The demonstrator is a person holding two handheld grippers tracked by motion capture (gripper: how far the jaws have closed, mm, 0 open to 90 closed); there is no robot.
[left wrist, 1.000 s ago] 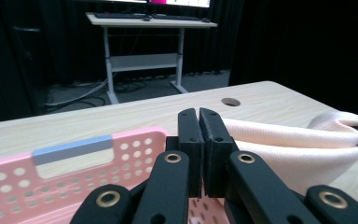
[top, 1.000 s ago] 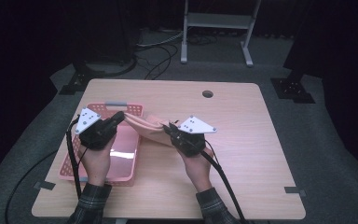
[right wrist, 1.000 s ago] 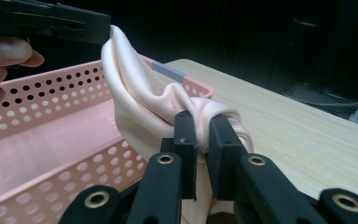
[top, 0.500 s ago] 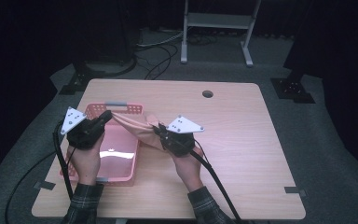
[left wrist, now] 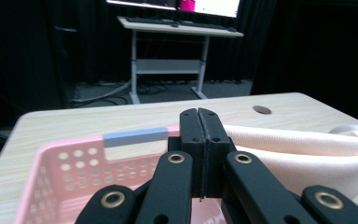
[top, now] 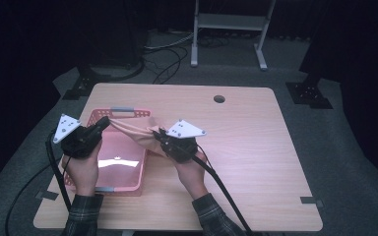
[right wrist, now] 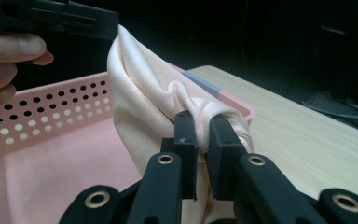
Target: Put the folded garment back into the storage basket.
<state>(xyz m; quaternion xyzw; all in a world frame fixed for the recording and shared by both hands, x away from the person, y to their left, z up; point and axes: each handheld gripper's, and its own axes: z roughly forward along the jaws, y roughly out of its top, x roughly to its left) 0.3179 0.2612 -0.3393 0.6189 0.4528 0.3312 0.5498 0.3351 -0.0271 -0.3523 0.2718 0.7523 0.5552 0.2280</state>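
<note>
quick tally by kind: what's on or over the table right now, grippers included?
Grippers: 2, left gripper and right gripper, both clamped on the cloth
Cloths: 1, peach cloth stretched between them
Baskets: 1, pink basket on the table
Total: 4
</note>
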